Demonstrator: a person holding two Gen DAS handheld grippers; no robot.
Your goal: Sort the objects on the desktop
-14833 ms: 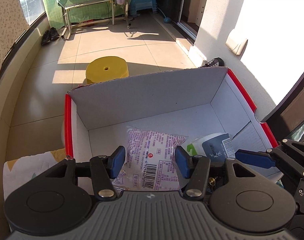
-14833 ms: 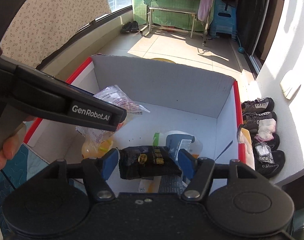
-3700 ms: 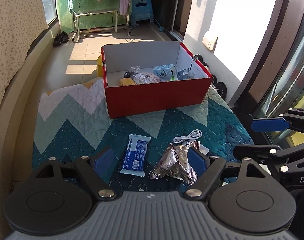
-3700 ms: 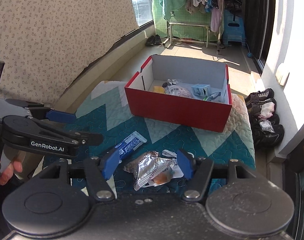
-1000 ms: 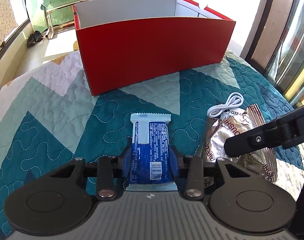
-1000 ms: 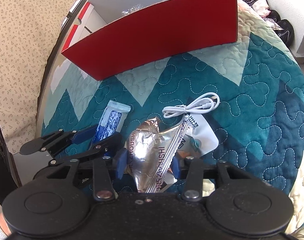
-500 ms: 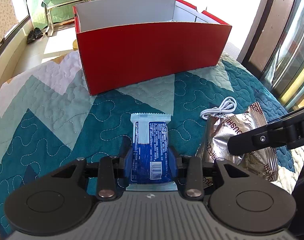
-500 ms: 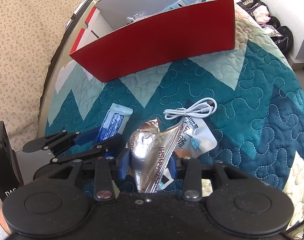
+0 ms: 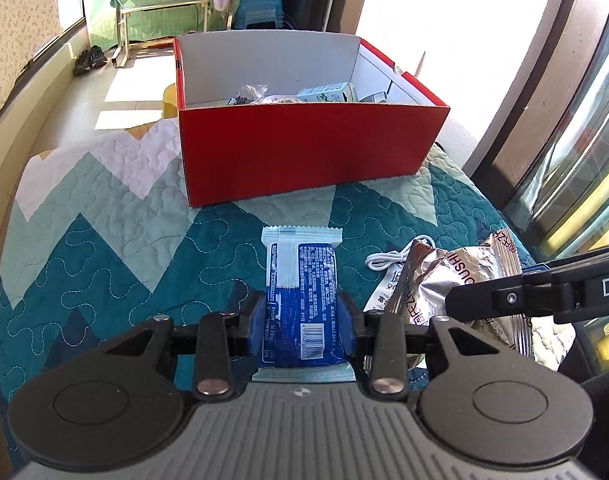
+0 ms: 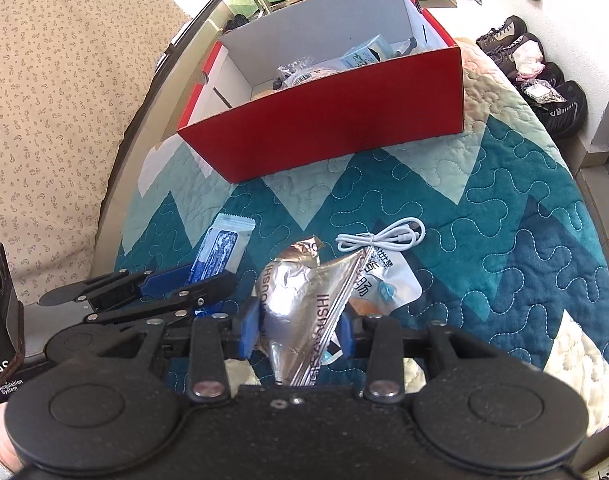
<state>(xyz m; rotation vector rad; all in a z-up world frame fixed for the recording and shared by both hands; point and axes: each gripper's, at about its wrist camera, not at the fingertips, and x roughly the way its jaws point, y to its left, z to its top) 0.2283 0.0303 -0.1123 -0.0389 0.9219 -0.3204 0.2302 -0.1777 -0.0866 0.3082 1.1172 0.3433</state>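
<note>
Two grippers are clamped on packets above the teal zigzag quilt [image 9: 104, 248], near the red cardboard box [image 9: 304, 152]: the left gripper [image 9: 300, 322] pinches a blue-and-white flat wrapper [image 9: 302, 300], the right gripper [image 10: 298, 330] a crinkled silver foil bag [image 10: 304, 312].

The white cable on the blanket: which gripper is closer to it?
Right. The right gripper grips the silver packet lying just beside the white cable. The left gripper holds the blue wrapper, farther over to the side.
</note>
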